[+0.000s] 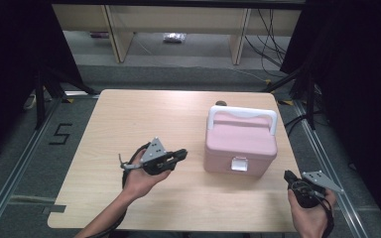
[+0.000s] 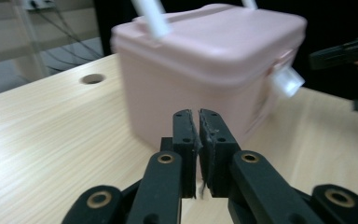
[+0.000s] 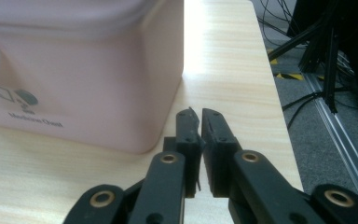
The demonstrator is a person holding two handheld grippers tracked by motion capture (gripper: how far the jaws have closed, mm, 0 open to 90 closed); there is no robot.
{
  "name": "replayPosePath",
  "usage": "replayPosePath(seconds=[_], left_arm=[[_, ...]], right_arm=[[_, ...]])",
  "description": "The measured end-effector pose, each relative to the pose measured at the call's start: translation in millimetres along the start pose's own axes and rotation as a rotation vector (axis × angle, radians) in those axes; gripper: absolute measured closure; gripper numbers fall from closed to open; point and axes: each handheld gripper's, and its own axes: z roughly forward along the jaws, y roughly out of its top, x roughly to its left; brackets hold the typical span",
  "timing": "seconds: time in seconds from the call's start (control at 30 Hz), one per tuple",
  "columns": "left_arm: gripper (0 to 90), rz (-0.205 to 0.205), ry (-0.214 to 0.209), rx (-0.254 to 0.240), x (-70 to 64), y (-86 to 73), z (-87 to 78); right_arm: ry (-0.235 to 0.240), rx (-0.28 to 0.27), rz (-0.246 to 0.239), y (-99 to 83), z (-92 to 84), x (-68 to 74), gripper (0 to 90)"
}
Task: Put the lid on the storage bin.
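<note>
Two grippers flank the pink lidded box on the bench. The left gripper points at it nearby, jaws barely parted, empty. The right gripper, likewise, sits beside its corner.

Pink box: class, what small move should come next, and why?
Probably the left claw should open wider and ease toward the pink box. Its jaws stand barely parted, holding nothing, short of the box's side; the white latch sits fastened and the lid is down.

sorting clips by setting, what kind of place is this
Most likely a lab or recording studio set up for manipulation demos. A light wooden table stands between black curtains and metal floor rails, with loose cables behind. A pink box sits on it.
</note>
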Motion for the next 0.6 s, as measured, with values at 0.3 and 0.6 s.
replayPosePath(seconds=[0.3, 0.6], left_arm=[[80.1, -0.053, 0.143, -0.007, 34.5, -35.1, -48.3], [75.0, -0.141, 0.287, -0.038, 57.3, -81.1, -92.9]], right_arm=[[0.008, 0.012, -0.001, -15.3, 6.5, -7.4, 82.1], [-0.006, -0.009, -0.031, -27.4, 10.2, -16.4, 79.0]])
